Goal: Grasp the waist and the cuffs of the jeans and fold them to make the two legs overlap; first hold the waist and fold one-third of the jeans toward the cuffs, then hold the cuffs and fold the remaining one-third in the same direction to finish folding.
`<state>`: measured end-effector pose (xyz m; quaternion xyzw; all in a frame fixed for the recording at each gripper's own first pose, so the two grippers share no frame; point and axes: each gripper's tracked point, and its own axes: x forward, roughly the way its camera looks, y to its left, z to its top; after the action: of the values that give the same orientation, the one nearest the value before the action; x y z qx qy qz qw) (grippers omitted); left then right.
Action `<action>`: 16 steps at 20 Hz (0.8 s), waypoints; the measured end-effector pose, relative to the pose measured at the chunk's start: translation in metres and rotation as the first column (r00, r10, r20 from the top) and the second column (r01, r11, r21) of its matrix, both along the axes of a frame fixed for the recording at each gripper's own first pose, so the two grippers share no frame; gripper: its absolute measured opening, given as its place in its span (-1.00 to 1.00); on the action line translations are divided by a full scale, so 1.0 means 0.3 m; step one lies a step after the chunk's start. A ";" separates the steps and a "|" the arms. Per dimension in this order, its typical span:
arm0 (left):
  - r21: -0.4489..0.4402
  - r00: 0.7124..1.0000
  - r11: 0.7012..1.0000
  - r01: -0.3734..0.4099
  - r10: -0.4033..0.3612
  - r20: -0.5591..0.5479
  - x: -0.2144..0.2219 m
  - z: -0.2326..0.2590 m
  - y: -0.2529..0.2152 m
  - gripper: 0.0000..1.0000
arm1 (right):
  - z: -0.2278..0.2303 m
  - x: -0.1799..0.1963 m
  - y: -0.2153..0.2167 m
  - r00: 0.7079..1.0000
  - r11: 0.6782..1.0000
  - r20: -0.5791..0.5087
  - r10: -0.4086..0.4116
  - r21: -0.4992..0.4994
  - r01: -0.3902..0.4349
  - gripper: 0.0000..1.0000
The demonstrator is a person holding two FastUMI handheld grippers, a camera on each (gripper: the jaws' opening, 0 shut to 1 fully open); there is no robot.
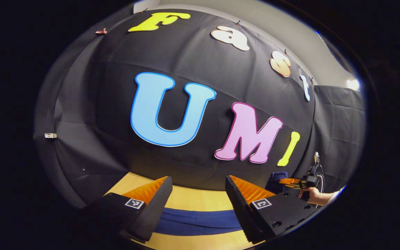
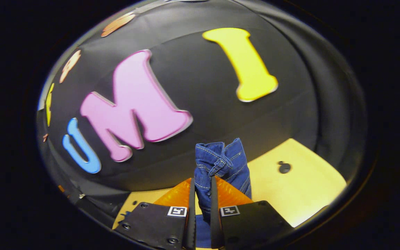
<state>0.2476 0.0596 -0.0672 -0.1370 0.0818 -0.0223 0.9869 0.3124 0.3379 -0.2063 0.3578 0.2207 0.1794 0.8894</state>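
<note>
The blue jeans [image 1: 196, 222] lie as a flat band across the light wooden table [image 1: 186, 199], just below my left gripper [image 1: 198, 178], which is open and holds nothing. My right gripper [image 2: 202, 180] is shut on a stitched edge of the jeans [image 2: 222, 163], and the bunched denim stands up past its fingertips. In the left gripper view the right gripper [image 1: 299, 183] shows far right, held by a hand [image 1: 313, 196] and lifted above the table, with blue fabric [image 1: 278, 180] hanging at it. Whether that edge is waist or cuff I cannot tell.
The black cloth wall [image 1: 193, 52] stands close behind the table. A small dark round mark [image 2: 284, 167] sits on the bare tabletop [image 2: 307, 187] to the right of the held denim. A cable runs behind the right gripper's hand.
</note>
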 end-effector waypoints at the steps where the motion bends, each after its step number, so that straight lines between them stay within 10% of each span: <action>1: 0.005 1.000 1.000 -0.012 0.012 -0.003 -0.020 -0.003 0.021 0.93 | 0.040 -0.018 0.108 0.999 0.998 0.013 0.051 0.028 -0.051 -0.60; 8: 0.058 0.989 0.993 -0.100 0.105 -0.101 -0.161 -0.119 0.175 0.92 | -0.262 -0.332 0.698 0.907 0.917 -0.137 0.398 0.027 -0.398 -0.60; 16: -0.082 0.942 0.975 -0.206 0.175 -0.287 -0.178 -0.391 0.293 0.93 | -0.467 -0.653 0.889 0.737 0.784 -0.300 0.606 0.069 -0.616 -0.53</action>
<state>0.1942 0.1475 -0.1844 -0.2006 0.2047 0.0884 0.9540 0.1165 0.6046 -0.3463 0.2735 0.4637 0.3997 0.7419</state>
